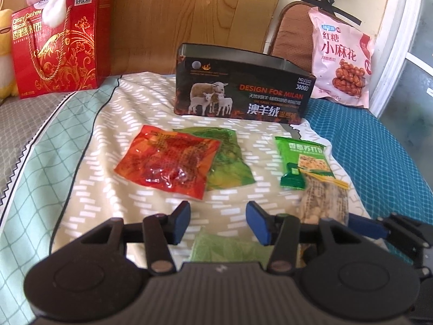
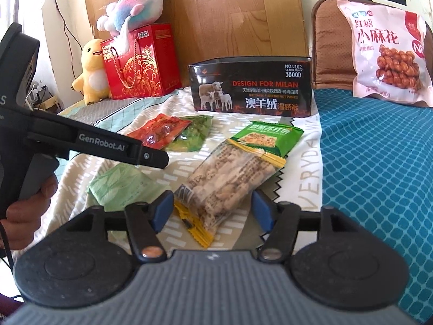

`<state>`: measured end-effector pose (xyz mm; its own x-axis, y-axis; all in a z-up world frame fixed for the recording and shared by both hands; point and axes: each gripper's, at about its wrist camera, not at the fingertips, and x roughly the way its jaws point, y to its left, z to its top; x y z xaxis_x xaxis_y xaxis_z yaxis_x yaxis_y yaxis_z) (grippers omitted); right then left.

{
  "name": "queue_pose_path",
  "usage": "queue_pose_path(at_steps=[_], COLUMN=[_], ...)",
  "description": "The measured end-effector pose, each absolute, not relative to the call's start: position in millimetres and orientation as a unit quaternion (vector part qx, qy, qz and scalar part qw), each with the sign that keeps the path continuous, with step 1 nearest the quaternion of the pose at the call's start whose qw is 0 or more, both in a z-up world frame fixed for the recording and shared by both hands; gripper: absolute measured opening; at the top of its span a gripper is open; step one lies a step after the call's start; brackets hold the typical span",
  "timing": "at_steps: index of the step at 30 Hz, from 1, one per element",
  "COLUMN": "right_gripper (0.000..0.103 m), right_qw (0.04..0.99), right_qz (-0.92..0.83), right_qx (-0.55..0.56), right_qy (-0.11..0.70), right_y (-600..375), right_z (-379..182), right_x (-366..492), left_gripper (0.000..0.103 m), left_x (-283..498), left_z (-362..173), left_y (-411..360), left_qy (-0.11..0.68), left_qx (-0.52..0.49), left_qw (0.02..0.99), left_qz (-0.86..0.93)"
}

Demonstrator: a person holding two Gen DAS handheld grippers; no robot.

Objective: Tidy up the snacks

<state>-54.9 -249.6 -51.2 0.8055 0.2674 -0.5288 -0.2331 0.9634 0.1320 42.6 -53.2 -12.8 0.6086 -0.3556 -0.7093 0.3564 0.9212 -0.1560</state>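
Clear yellow-edged biscuit packet (image 2: 226, 173) overlapping green cracker packet (image 2: 266, 138) on patterned bed sheet (image 2: 305, 178); left gripper (image 1: 217, 223) and right gripper (image 2: 212, 211) agape, empty.

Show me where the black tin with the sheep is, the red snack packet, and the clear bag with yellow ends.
black tin (image 1: 243, 92), left wrist view, on its front wall.
red snack packet (image 1: 167, 162), left wrist view, packet's middle.
clear bag (image 2: 227, 178), right wrist view, its transparent middle.

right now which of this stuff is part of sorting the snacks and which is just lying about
Job:
black tin
red packet
green packet
green cracker pack
clear yellow-edged pack
pale green packet

Lying about:
red gift box
plush toys
pink snack bag
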Motion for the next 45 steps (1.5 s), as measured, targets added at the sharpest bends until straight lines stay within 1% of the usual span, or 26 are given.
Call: queue_pose_path(at_steps=[12, 23, 28, 36, 45], right_gripper=[0.066, 0.066, 0.067, 0.068, 0.068], right_qw=[0.95, 0.951, 0.951, 0.952, 0.952], right_qz=[0.13, 0.129, 0.127, 0.124, 0.121], right_qx=[0.027, 0.025, 0.021, 0.009, 0.005], right_qy=[0.281, 0.281, 0.281, 0.281, 0.281], right_y=[-248.8, -248.2, -246.7, -242.9, -240.9], right_z=[-51.5, -51.7, -51.8, -51.8, -51.8], right_x=[-54.7, -54.7, -55.4, -56.3, -56.9], left_gripper=[0.051, 0.051, 0.056, 0.057, 0.057], left_x=[44.6, 47.6, 46.7, 39.5, 44.7], left_z=[-15.8, -16.8, -17.5, -6.6, 12.1], left_y=[-48.0, -20.8, -19.2, -18.6, 3.6], left_qy=[0.377, 0.367, 0.37, 0.361, 0.322], left_qx=[0.031, 0.029, 0.029, 0.028, 0.036], left_qw=[0.912, 0.923, 0.923, 0.925, 0.945], left_qz=[-0.156, -0.106, -0.104, -0.11, -0.05])
